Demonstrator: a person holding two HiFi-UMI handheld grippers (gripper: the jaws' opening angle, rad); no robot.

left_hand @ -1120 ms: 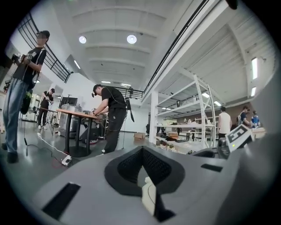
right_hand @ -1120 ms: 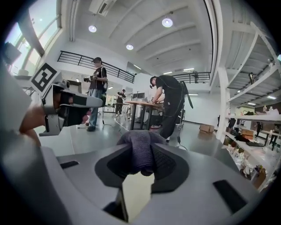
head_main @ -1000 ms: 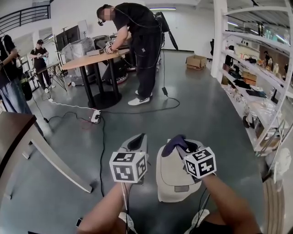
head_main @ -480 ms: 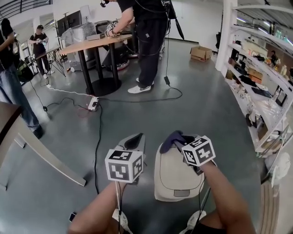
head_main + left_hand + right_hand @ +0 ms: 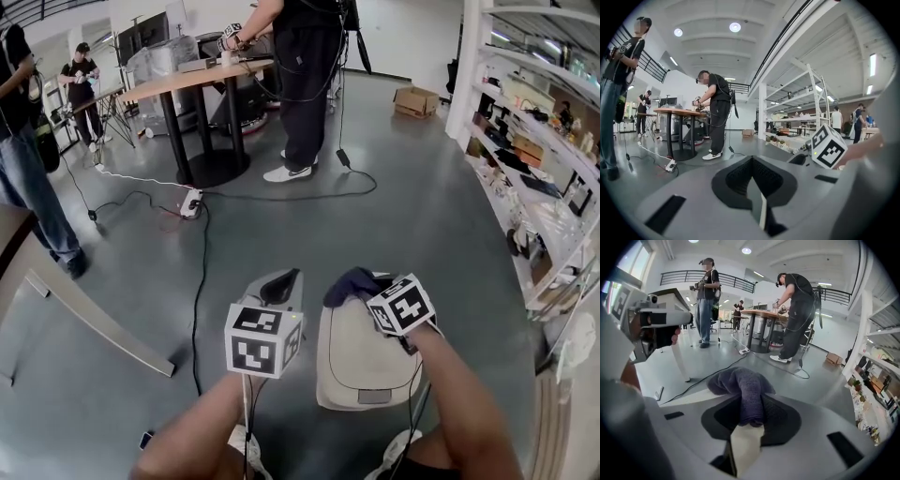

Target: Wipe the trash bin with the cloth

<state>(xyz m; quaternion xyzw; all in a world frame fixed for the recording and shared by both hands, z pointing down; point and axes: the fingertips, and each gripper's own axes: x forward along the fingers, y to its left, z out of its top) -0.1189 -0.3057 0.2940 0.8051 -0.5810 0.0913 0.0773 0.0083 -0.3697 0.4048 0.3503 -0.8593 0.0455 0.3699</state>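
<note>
The beige trash bin (image 5: 361, 361) stands on the grey floor just in front of me. My right gripper (image 5: 364, 291) is at the bin's far rim and is shut on a purple cloth (image 5: 349, 283). In the right gripper view the cloth (image 5: 736, 380) bunches out past the jaws of my right gripper (image 5: 749, 398), with beige bin surface (image 5: 746, 448) below. My left gripper (image 5: 284, 281) hovers over the floor just left of the bin. In its own view the left gripper (image 5: 752, 161) has its jaws together with nothing between them.
A person stands at a round wooden table (image 5: 202, 80) ahead. Cables and a power strip (image 5: 192, 202) lie on the floor. A slanted table leg (image 5: 94, 319) and another person (image 5: 28, 178) are at the left. Shelving (image 5: 553, 187) lines the right; a cardboard box (image 5: 414, 100) sits far back.
The head view has tipped further down, so the room slid up in the frame. Both grippers keep their places by the bin, the cloth still at its far rim.
</note>
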